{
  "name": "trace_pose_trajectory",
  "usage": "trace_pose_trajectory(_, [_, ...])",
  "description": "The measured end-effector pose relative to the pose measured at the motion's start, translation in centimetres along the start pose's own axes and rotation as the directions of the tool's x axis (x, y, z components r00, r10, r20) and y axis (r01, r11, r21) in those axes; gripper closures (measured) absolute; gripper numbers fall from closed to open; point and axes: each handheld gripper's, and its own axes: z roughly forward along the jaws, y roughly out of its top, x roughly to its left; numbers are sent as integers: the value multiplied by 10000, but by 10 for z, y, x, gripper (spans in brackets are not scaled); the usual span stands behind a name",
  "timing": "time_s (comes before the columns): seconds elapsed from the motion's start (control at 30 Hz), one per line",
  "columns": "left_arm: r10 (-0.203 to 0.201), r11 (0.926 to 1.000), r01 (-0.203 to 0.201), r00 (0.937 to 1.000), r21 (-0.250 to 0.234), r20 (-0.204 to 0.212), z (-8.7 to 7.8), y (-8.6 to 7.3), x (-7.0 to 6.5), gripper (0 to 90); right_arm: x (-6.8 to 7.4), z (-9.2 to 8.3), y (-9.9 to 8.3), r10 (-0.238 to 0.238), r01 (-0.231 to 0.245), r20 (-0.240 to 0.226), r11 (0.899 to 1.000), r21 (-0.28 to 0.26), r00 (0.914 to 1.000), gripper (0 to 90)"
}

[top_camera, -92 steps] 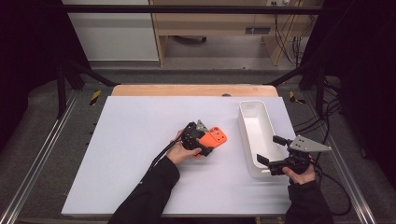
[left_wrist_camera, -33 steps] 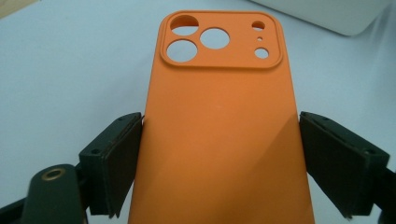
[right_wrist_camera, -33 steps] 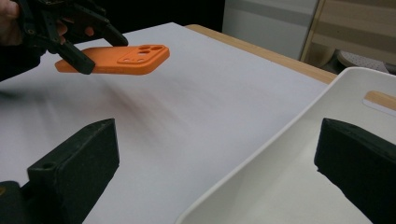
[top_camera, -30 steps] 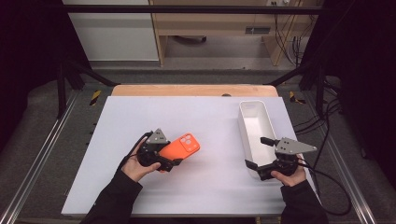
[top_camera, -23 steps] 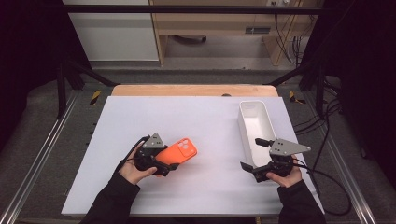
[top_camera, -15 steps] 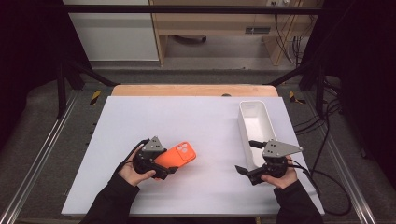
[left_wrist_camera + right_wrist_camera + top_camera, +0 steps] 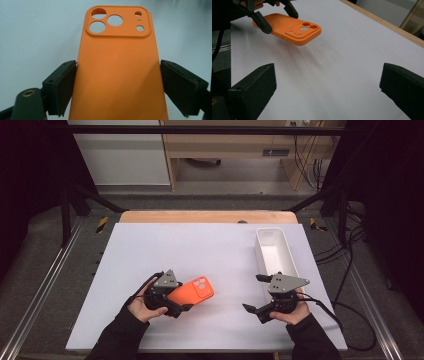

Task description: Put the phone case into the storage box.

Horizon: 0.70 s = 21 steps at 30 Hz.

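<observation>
Left gripper (image 7: 176,304) clamps the orange phone case (image 7: 192,292) by its sides, raised off the table (image 7: 210,245) for handover; right gripper (image 7: 259,295), jaws wide and empty, faces it.

A white-topped desk (image 7: 165,250) with a wooden far edge fills the middle of the frame, and a long white tray (image 7: 263,251) lies on it at right of centre.

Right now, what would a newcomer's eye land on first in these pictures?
The bright orange phone case, clamped across its width by the left gripper, sits at the front left of the white table. Next comes the right gripper, jaws wide open with nothing between them, pointing toward the case. Beside it, the long white plastic bin stands at the right.
</observation>
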Motion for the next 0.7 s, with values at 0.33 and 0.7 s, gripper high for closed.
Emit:
trace_pose_trajectory(0.33, [546,9982,-550,9984,237,172,1,6,-1,156,10,17,5,-492,505,-320,9979,398,9983,21])
trace_pose_trajectory(0.7, [926,9953,-935,9950,258,364,3,15,-4,156,16,22,13,-789,817,-489,9950,571,9957,23])
